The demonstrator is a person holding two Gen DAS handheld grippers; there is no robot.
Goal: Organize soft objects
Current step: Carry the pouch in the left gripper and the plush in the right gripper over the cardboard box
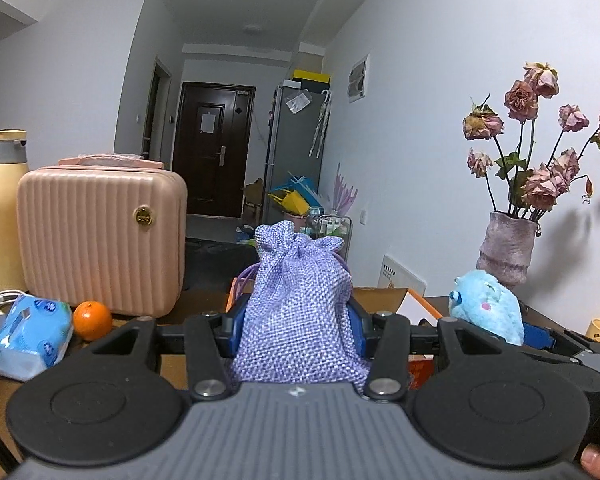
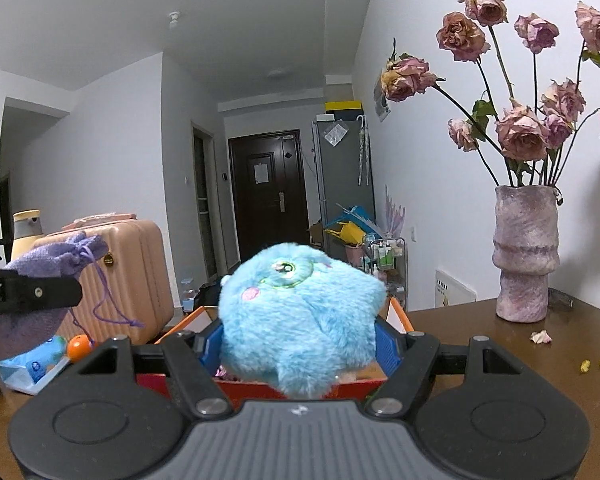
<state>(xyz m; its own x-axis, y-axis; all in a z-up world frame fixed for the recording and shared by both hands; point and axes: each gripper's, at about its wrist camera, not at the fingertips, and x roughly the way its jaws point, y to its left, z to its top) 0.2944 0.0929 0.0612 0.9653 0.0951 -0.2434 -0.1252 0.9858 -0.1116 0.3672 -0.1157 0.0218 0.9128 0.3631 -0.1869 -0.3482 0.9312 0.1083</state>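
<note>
Cluttered desk (image 2: 480, 344): left gripper (image 1: 296, 320) jaws clamped the pouch (image 1: 296, 300), right gripper (image 2: 300, 344) jaws the plush (image 2: 300, 312); either could slip, missing the box (image 2: 400, 312).

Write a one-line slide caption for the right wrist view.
Right gripper holds a blue plush toy over an orange box, dried roses beside it.

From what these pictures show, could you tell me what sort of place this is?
Most likely a lived-in flat: a wooden table bears a vase of dried roses, with a hallway front door and a fridge behind.
</note>
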